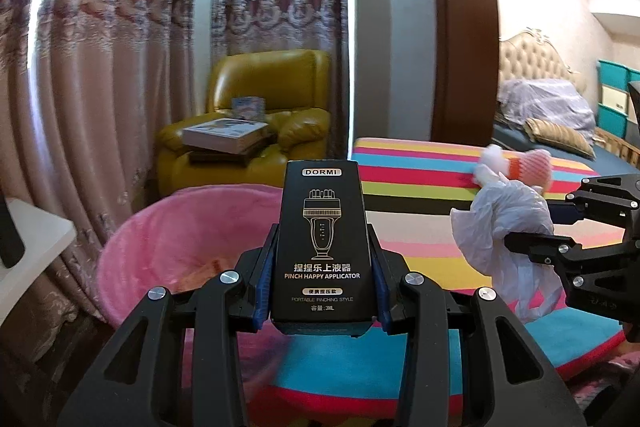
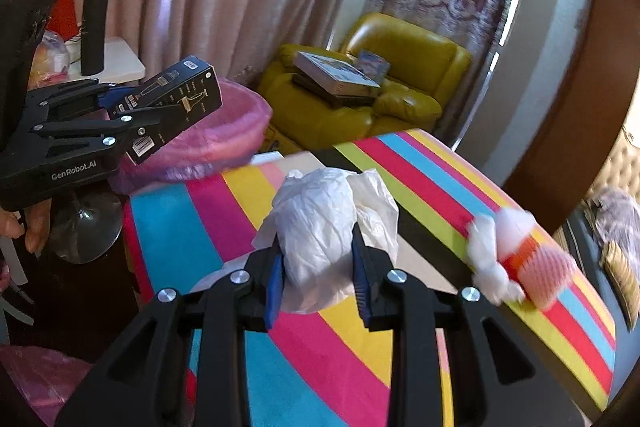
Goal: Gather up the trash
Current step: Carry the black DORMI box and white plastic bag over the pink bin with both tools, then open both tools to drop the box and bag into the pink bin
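My left gripper [image 1: 322,263] is shut on a black DORMI applicator box [image 1: 323,243] and holds it above the striped table, just right of the pink-lined trash bin [image 1: 176,243]. The box [image 2: 172,107] and the bin [image 2: 224,135] also show in the right wrist view. My right gripper [image 2: 318,267] is shut on a crumpled white plastic bag [image 2: 316,227] above the table; the bag [image 1: 508,227] also shows in the left wrist view. A bundle of white foam and orange-pink netting [image 2: 520,259] lies on the table to the right.
A striped cloth covers the table [image 2: 320,347]. A yellow armchair [image 1: 256,115] with books stands behind it by the curtains. A white side table [image 2: 116,63] holds a black cylinder. A bed [image 1: 552,115] lies at the right.
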Available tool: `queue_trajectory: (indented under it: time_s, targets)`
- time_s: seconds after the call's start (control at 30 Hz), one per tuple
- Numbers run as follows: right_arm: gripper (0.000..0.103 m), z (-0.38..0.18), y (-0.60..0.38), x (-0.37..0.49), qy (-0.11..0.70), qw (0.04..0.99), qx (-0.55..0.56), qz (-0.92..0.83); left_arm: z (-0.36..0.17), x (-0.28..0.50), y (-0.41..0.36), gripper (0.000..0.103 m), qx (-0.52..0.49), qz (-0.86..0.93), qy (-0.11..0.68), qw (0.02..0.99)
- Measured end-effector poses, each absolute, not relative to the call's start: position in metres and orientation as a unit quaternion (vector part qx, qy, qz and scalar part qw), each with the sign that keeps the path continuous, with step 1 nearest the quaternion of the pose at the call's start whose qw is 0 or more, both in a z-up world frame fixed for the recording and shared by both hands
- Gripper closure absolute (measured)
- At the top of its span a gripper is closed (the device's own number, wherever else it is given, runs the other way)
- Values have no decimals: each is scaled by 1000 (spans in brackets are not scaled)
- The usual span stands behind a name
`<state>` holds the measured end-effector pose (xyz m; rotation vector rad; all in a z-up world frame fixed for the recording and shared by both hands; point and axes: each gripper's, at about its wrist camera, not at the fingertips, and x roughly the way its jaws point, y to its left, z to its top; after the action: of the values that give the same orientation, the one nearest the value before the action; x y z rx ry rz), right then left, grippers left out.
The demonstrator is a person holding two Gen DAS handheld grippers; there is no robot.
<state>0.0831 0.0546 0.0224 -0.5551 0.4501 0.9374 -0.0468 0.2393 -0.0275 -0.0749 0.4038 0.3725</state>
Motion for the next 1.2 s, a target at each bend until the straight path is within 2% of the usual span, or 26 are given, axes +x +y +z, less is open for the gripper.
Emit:
queue_trajectory:
  time_s: [0.6,1.0,1.07,1.1,1.13,1.17,1.2]
  targets:
    - [74,62,194,83,197,800,-241,513,-30,-75,357,65,-111,252,211,938]
    - [73,57,247,76,185,790,-235,535,-35,-65,385,65,-137,261,221,930]
    - [70,57,251,78,180,789,-228,541,-37,-62,386,65,-141,259,223,929]
    - [64,55,252,79,180,788,-224,545,-40,-60,386,64,-142,259,227,928]
    - [43,54,254,81,182,785,-222,549,-42,-58,385,59,-140,262,232,926]
    - [33,53,253,83,181,788,-222,545,-43,-56,385,45,-136,270,234,924]
    - [25,55,247,86,176,797,-215,536,-43,-56,383,35,-135,275,232,923]
